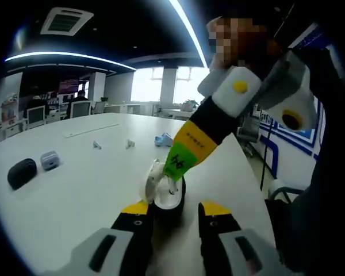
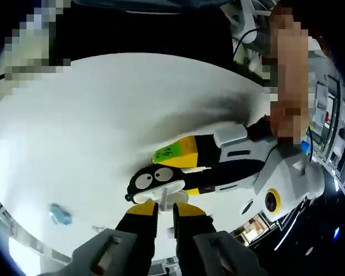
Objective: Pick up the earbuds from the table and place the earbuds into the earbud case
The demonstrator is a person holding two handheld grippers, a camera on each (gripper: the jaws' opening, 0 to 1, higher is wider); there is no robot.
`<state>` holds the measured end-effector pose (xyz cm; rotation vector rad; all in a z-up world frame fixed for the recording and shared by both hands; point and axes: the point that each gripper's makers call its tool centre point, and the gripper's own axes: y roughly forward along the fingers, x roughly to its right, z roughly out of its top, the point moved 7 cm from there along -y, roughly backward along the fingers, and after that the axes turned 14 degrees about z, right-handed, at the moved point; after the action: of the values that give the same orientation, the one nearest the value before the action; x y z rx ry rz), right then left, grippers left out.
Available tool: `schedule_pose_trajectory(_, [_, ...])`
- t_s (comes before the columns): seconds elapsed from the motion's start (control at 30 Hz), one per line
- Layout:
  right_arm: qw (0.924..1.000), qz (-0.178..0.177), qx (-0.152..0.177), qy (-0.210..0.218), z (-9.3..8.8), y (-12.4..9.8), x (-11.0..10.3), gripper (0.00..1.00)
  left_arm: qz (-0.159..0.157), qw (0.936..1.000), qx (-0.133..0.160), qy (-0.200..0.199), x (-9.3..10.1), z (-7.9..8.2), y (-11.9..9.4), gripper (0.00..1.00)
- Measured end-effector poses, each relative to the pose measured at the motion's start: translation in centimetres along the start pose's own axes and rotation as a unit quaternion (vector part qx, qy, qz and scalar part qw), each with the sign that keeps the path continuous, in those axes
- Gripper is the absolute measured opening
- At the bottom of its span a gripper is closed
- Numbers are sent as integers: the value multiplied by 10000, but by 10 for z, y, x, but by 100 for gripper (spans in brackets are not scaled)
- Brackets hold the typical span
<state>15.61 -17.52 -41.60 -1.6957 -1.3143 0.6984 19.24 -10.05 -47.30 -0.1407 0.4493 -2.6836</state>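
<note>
Now the right gripper, at the bottom centre of the right gripper view, pinches a white earbud by its stem directly over the open earbud case, while the left gripper, low in the left gripper view, clamps that case on the white table. To seat it well, I judge the bud should go straight down into its well, case steady, jaws parting only once it sits. Two more earbuds lie loose toward mid-frame.

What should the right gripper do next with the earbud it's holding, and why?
Probably lower it a touch and then open. The right gripper pinches a white earbud by its stem right over the open earbud case, which the left gripper steadies on the table.
</note>
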Motion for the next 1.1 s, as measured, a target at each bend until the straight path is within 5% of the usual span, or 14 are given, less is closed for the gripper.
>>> schedule_pose_trajectory(0.23, [9964, -114, 395, 735, 2, -1, -9, 10, 15, 10000, -28, -2, 0, 0, 1, 33])
schedule_pose_trajectory(0.3, [9834, -200, 818, 1608, -3, -4, -12, 11, 16, 10000, -27, -8, 0, 0, 1, 33])
schedule_pose_trajectory(0.4, [9382, -327, 1626, 3036, -9, -9, -14, 11, 18, 10000, -24, -22, 0, 0, 0, 33])
schedule_pose_trajectory(0.53, [8172, -590, 2881, 4956, -16, -16, -16, 13, 21, 10000, -29, -25, 0, 0, 0, 33])
schedule_pose_trajectory(0.63, [7258, -683, 3388, 5948, -19, -14, -21, 14, 22, 10000, -43, -29, 0, 0, 1, 33])
schedule_pose_trajectory(0.67, [6931, -718, 3599, 6204, -19, -13, -22, 14, 24, 10000, -44, -29, 0, 0, 1, 33])
schedule_pose_trajectory(0.7, [6496, -715, 3795, 6548, -18, -10, -25, 14, 29, 10000, -47, -33, 0, 0, 1, 33])
schedule_pose_trajectory(0.73, [6233, -725, 3898, 6740, -18, -8, -27, 14, 33, 10000, -52, -31, 1, -1, 1, 33])
schedule_pose_trajectory(0.83, [5880, -901, 3748, 7111, -19, 0, -37, 14, 47, 10000, -56, -35, 1, 0, 1, 33])
schedule_pose_trajectory(0.87, [5654, -939, 3868, 7224, -17, 1, -38, 14, 49, 10000, -58, -38, 1, 0, 1, 33])
schedule_pose_trajectory(0.9, [5275, -960, 4037, 7413, -17, 2, -39, 14, 55, 10000, -59, -41, 1, 0, 1, 33])
schedule_pose_trajectory(0.93, [4981, -1026, 4191, 7521, -17, 2, -40, 14, 58, 10000, -60, -43, 1, 0, 1, 33])
schedule_pose_trajectory(1.0, [4526, -1103, 4333, 7715, -18, 4, -42, 14, 65, 10000, -61, -39, 1, 0, 1, 33])
schedule_pose_trajectory(1.1, [3671, -1289, 4631, 7963, -19, 8, -41, 13, 71, 10000, -58, -38, 1, 0, 1, 33])
